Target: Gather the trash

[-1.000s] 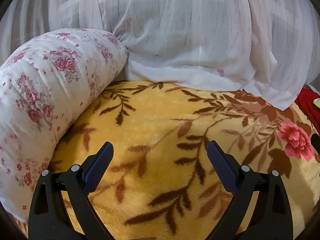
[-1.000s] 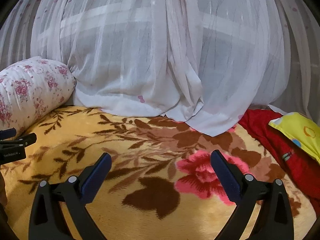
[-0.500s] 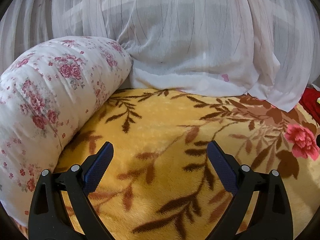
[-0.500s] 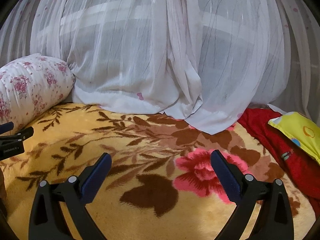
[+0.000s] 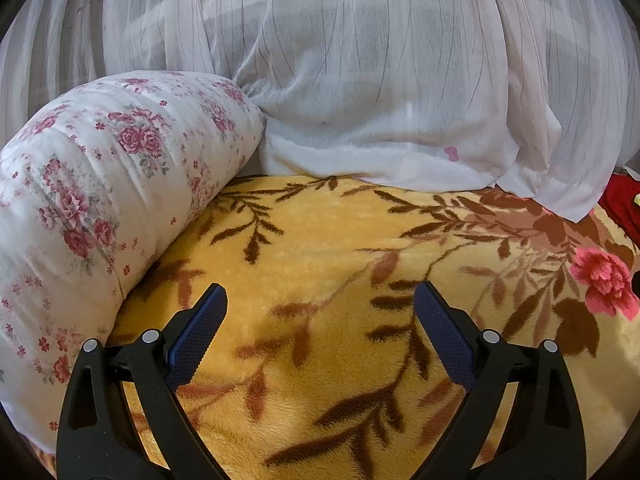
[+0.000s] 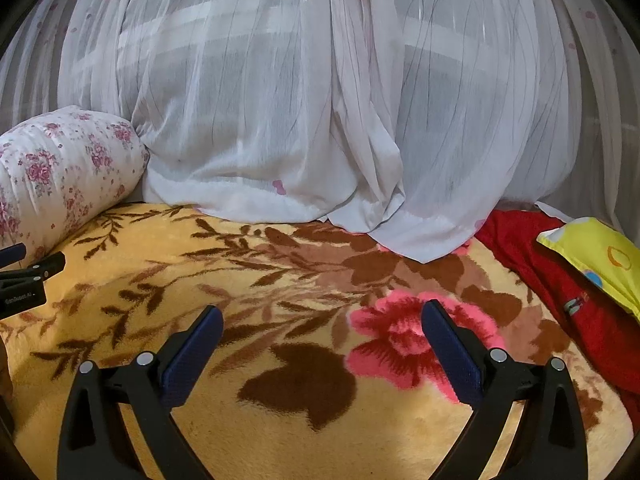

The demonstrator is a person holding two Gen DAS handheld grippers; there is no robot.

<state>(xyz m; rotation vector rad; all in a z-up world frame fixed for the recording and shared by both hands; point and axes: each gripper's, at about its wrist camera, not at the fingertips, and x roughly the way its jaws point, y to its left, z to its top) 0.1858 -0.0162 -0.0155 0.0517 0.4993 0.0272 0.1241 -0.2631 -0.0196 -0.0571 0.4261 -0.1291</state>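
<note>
We spot no trash between our spread, empty left gripper point(image 5: 320, 300) and right gripper point(image 6: 322, 316) above the yellow leaf-patterned plush blanket point(image 5: 320, 240), the floral white bolster pillow point(image 5: 100, 200) at nine o'clock, sheer white curtain point(image 6: 300, 100) at twelve, red cloth point(image 6: 560, 280) at three.

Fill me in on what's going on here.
A person holds a gripper in each hand over a bed with a yellow floral blanket. The left gripper and right gripper are both open and hold nothing. A floral bolster pillow lies to the left, a sheer white curtain hangs behind, and a red cloth with a yellow pillow sits to the right. No trash is visible yet.
</note>
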